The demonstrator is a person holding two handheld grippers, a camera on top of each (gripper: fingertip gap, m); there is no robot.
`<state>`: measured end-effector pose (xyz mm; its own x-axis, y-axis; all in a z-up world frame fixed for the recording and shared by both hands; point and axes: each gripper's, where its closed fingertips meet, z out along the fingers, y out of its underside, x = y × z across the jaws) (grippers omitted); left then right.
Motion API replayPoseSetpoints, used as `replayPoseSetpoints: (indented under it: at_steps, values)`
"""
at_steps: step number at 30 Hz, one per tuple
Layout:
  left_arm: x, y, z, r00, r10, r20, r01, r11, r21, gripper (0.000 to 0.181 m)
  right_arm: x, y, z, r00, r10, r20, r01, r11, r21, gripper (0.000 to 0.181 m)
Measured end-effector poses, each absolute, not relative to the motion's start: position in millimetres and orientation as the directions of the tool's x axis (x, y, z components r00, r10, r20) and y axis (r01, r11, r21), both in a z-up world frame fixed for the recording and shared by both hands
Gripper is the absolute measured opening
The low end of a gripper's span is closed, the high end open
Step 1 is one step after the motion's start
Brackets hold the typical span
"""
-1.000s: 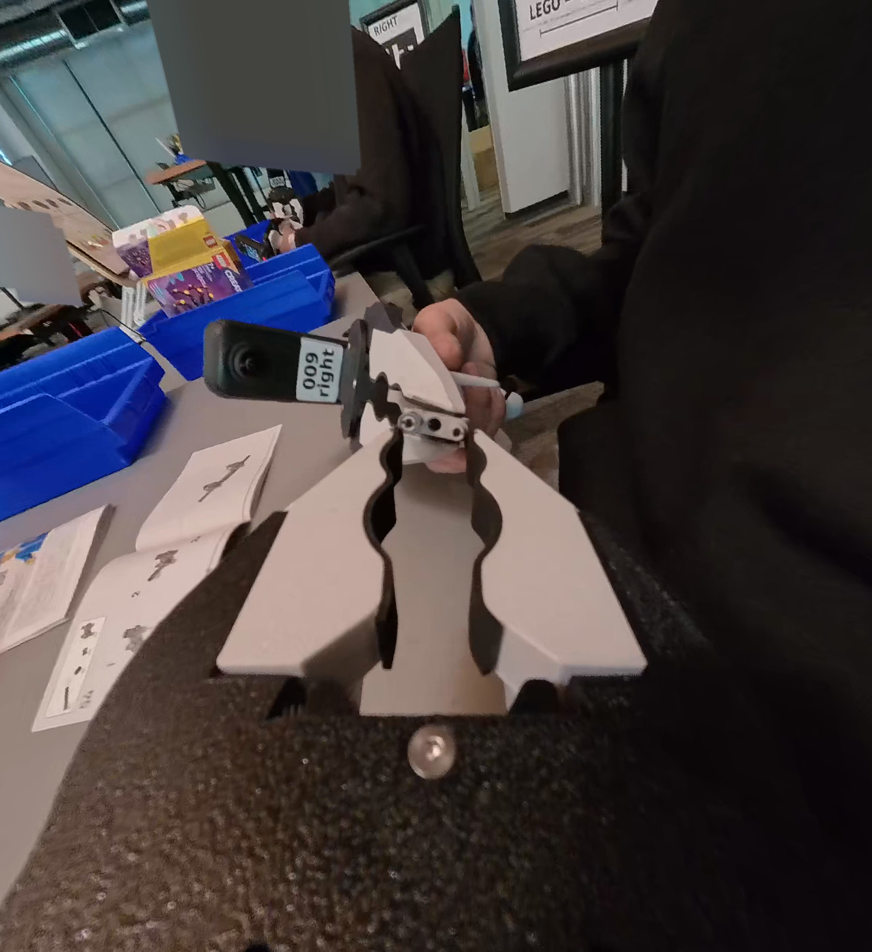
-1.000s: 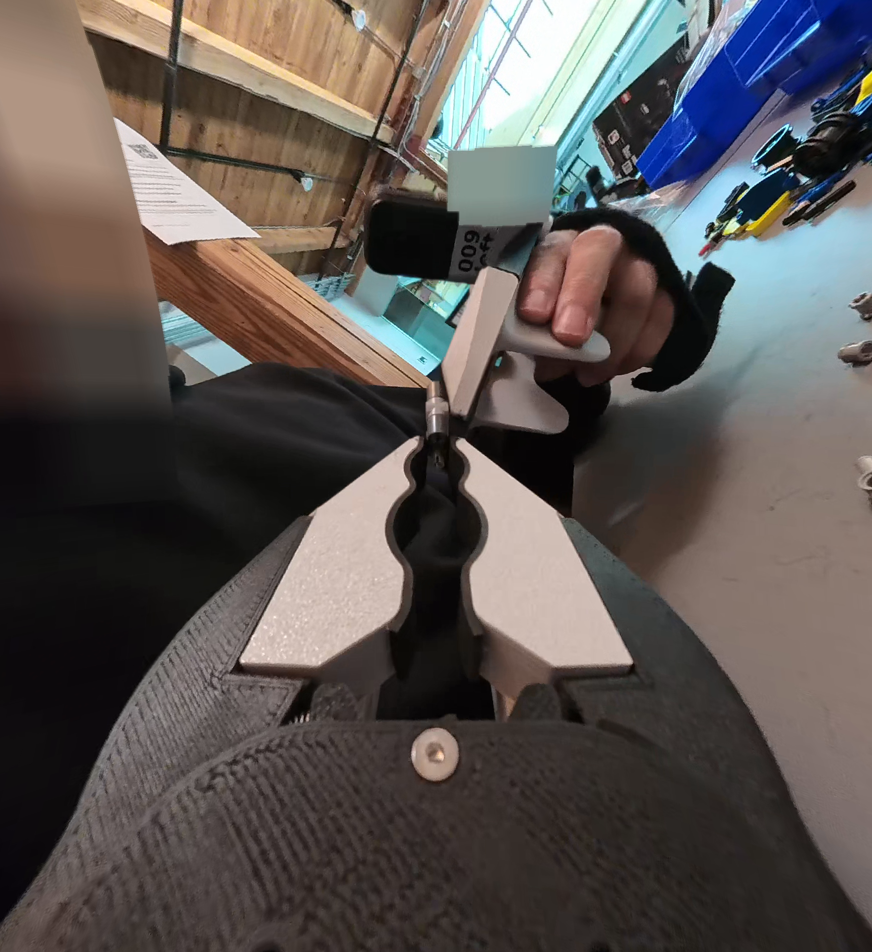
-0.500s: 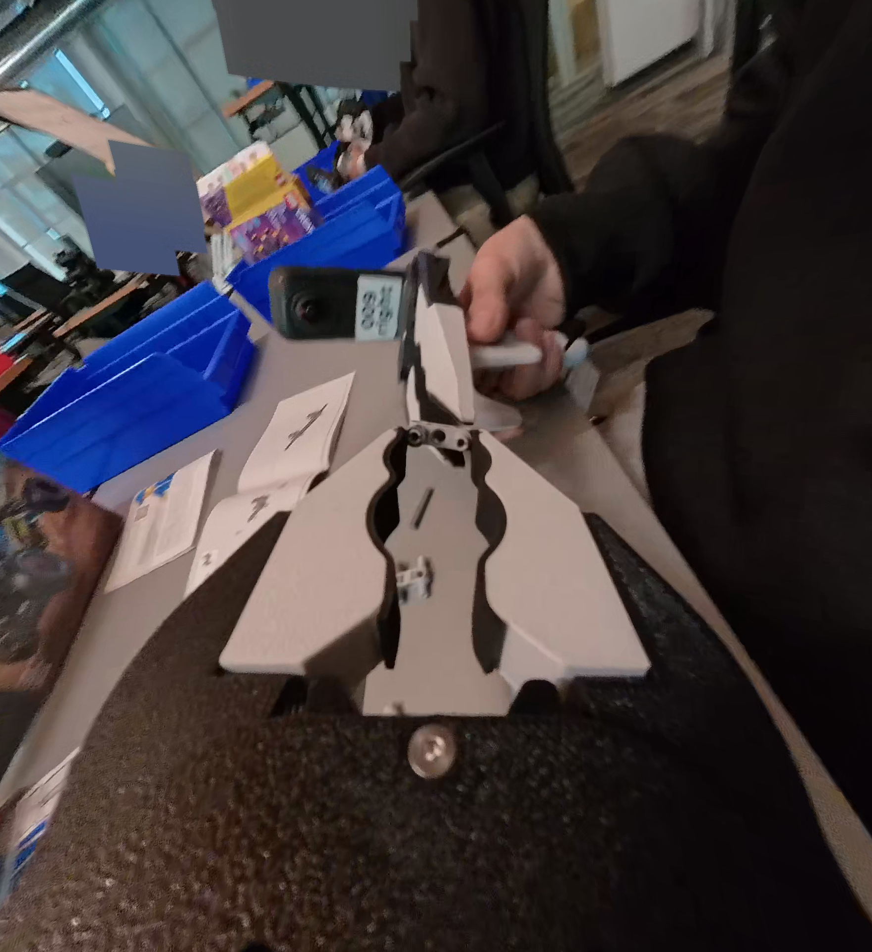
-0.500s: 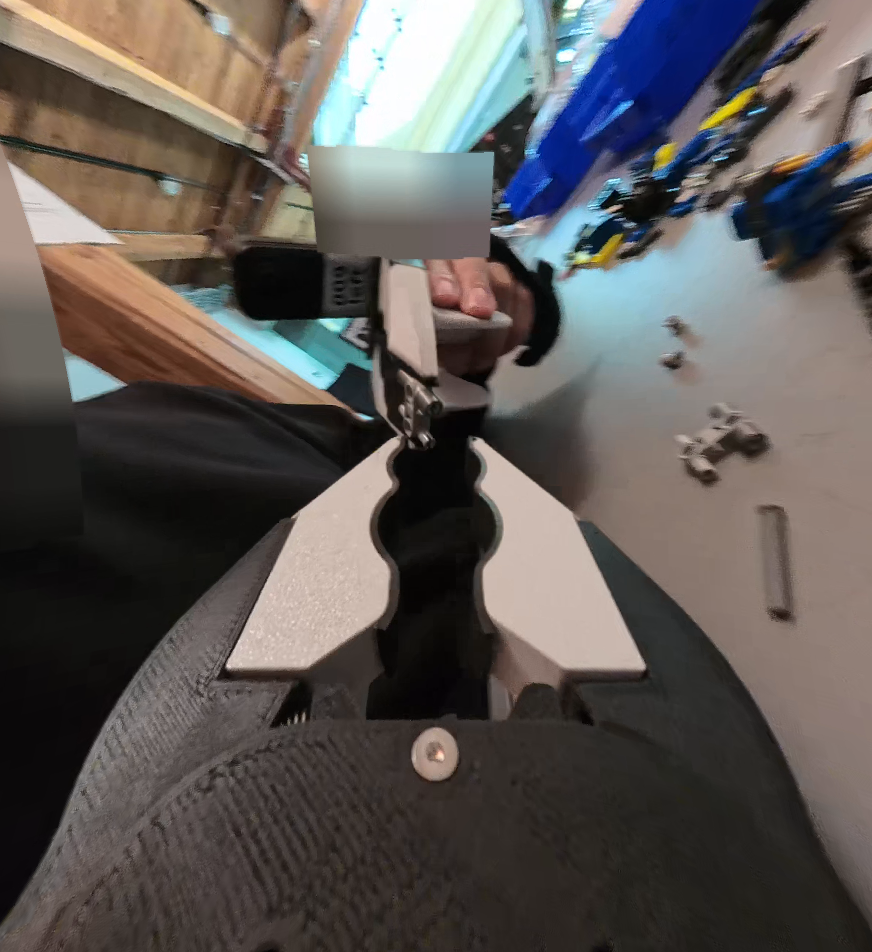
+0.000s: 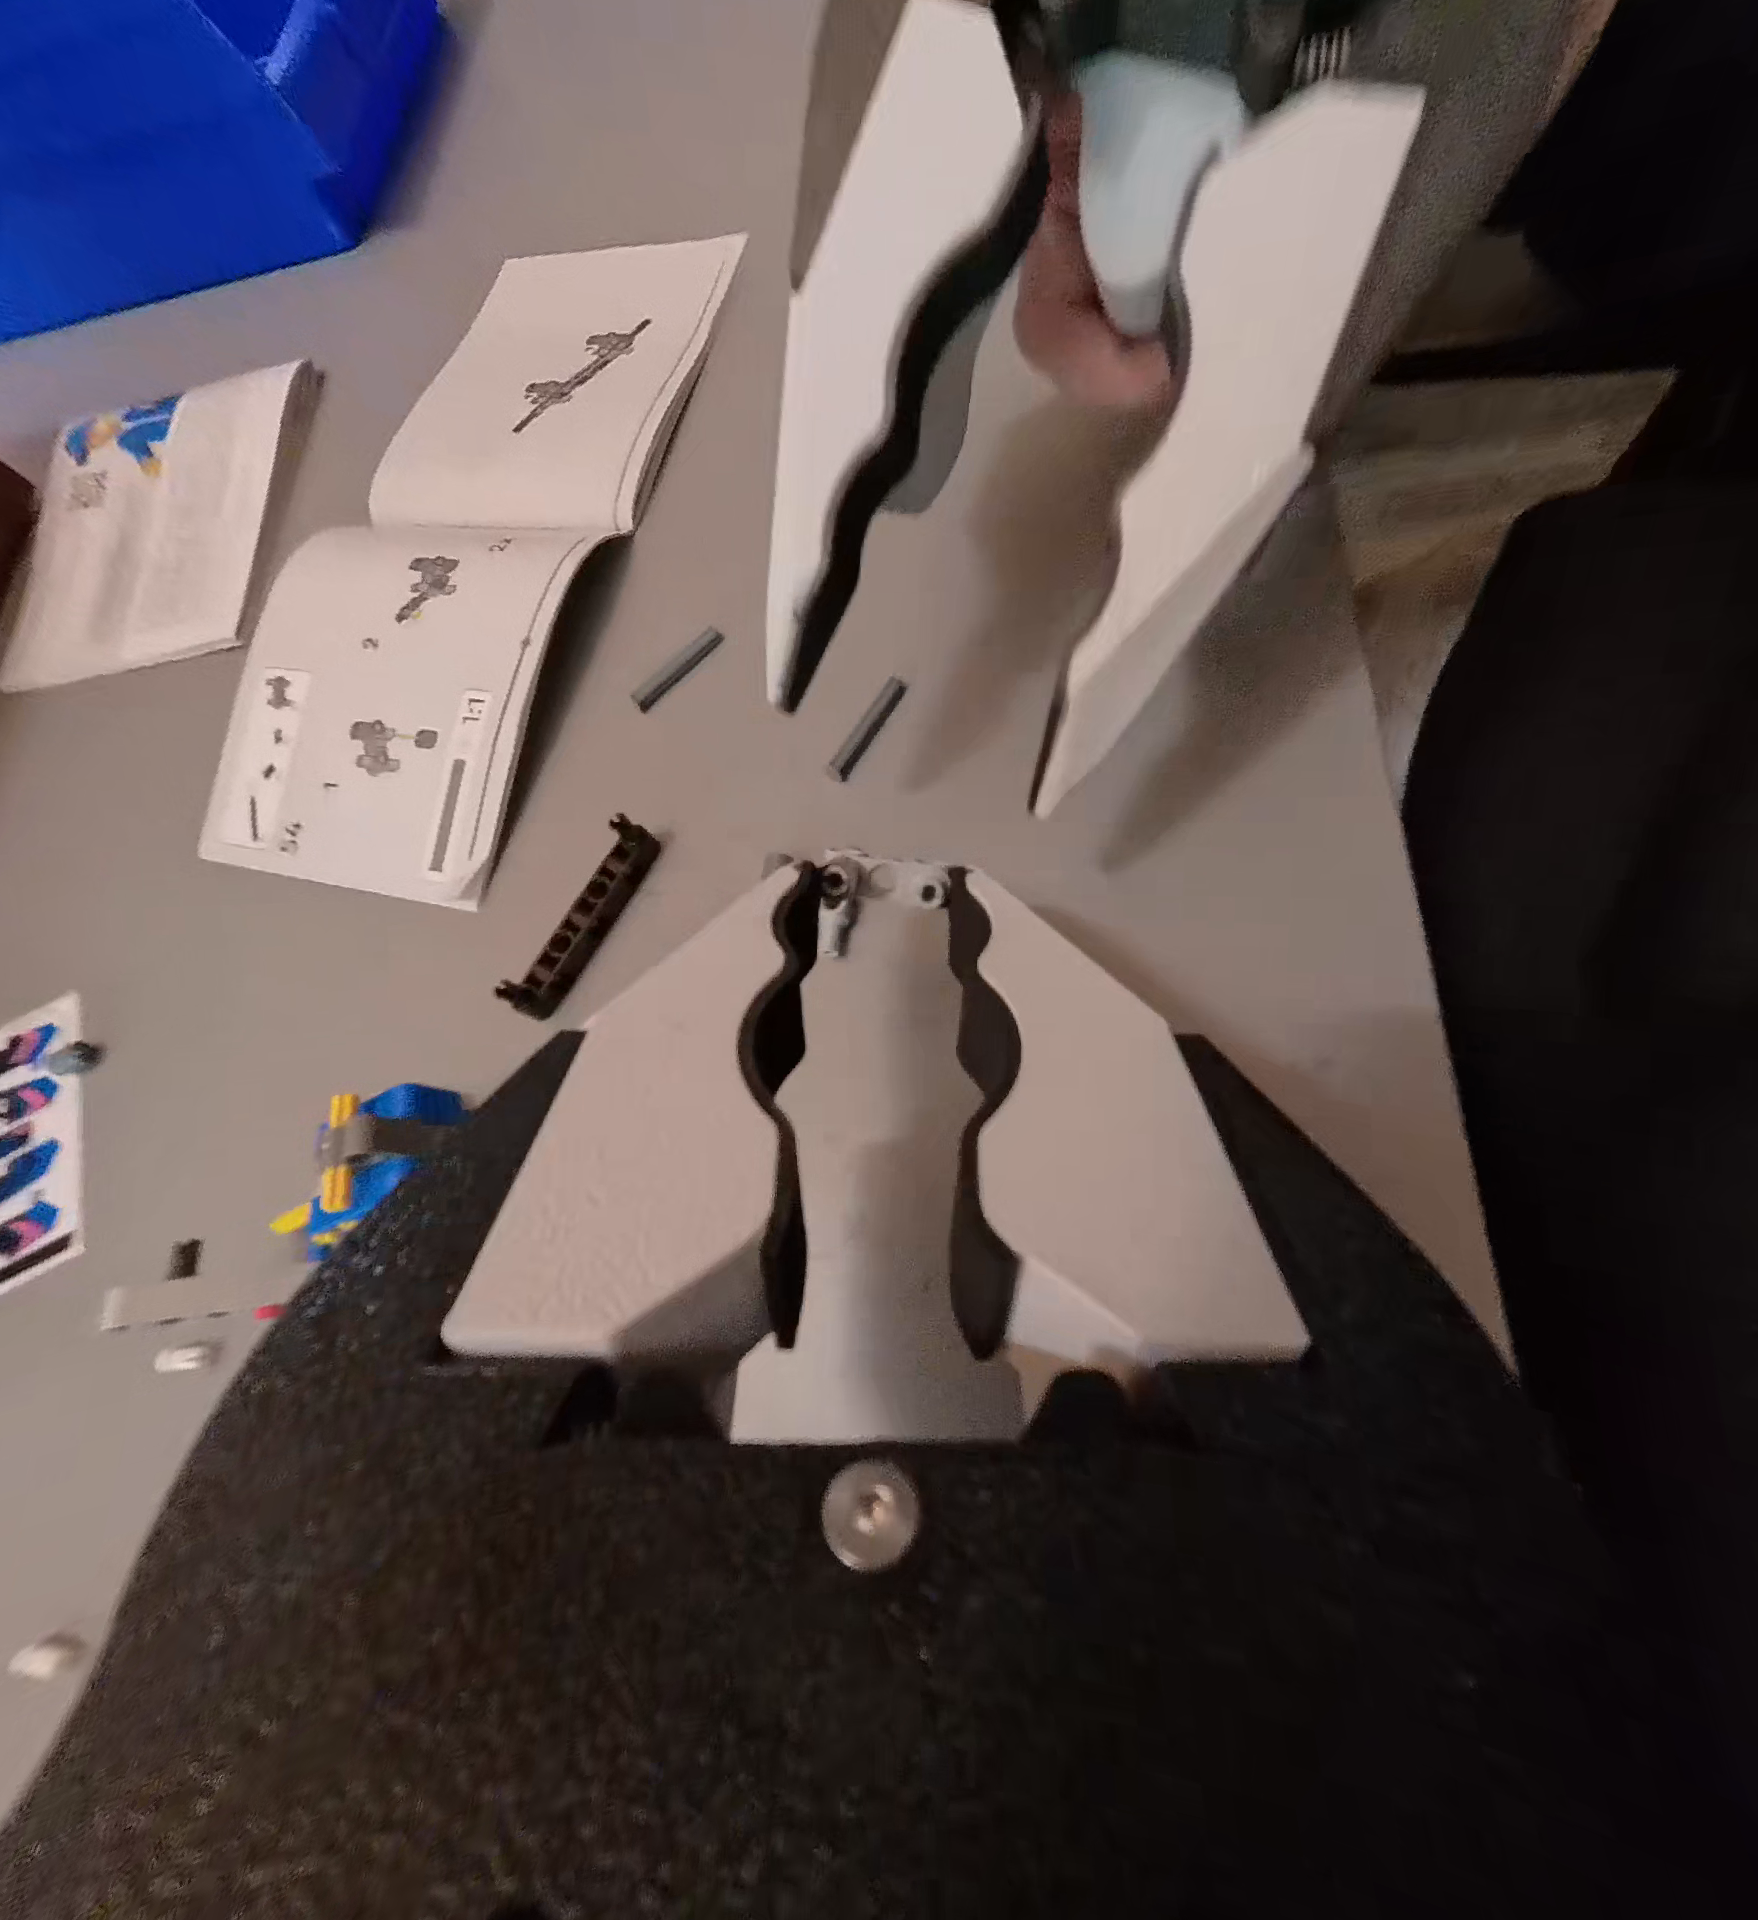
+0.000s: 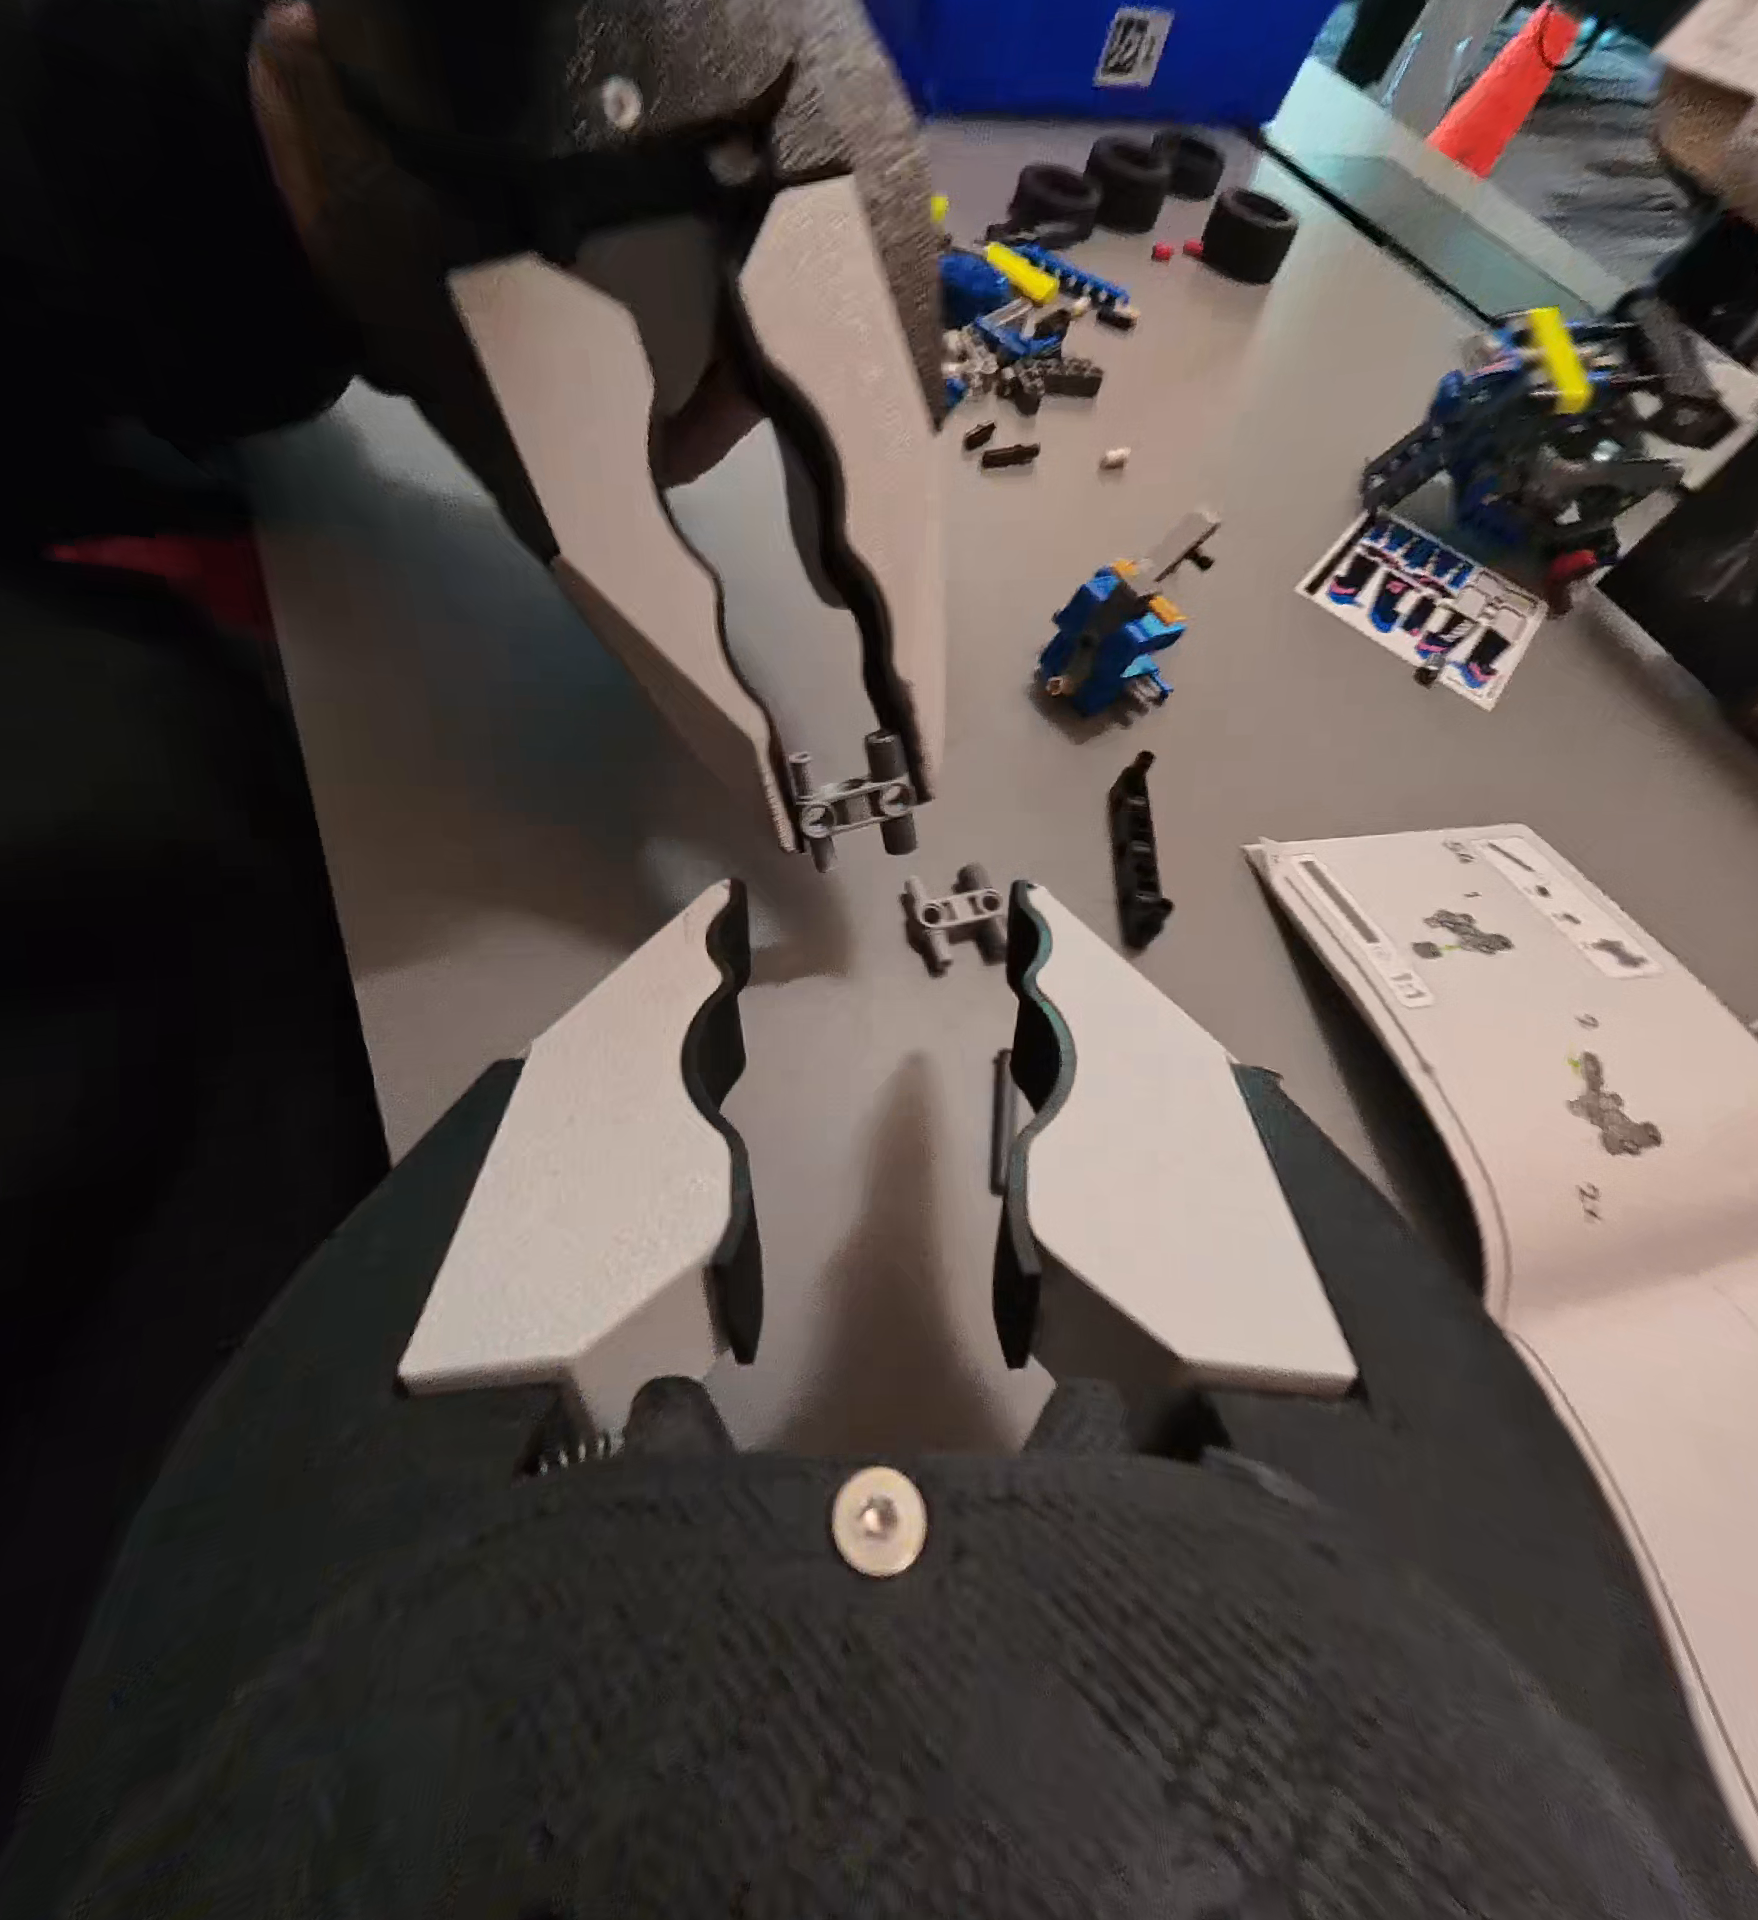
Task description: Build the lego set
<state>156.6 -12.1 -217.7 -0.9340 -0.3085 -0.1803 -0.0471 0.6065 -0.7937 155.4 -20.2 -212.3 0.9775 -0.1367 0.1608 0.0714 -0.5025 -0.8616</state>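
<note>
1. The left gripper had its fingers closed on a small grey connector piece, holding it just above the grey table.
2. The right gripper stood wide and held nothing. A matching grey connector lay on the table between its fingertips, close to the right-hand one.
3. The step in hand looked like gathering the paired connectors shown in the open instruction booklet.
4. A black beam lay just beside the loose connector, and the blue sub-assembly sat farther off.
5. Next, the right gripper probably needed to centre on the loose connector and close squarely, so the small piece would not twist.
</note>
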Motion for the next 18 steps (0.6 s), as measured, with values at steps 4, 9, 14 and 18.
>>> replayPoseSetpoints:
  at_steps: [4, 9, 14, 18]
  values:
    - [152, -16, -209, -0.945, -0.307, -0.114, -0.075, 0.542, -0.837, 0.021, 153, -10, -217, 0.971, -0.121, 0.208, 0.118, -0.514, -0.85, 0.044]
    - [147, -17, -211, -0.954, -0.284, -0.096, -0.078, 0.544, -0.835, 0.022, 149, -6, -216, 0.966, -0.102, 0.239, 0.158, -0.502, -0.85, 0.034]
    - [145, -18, -212, -0.96, -0.261, -0.103, -0.059, 0.545, -0.836, 0.022, 143, -3, -220, 0.971, -0.062, 0.23, 0.17, -0.493, -0.853, 0.027]
    - [139, -20, -206, -0.97, -0.216, -0.109, -0.019, 0.516, -0.856, 0.021, 142, -5, -222, 0.97, -0.046, 0.237, 0.182, -0.504, -0.844, 0.034]
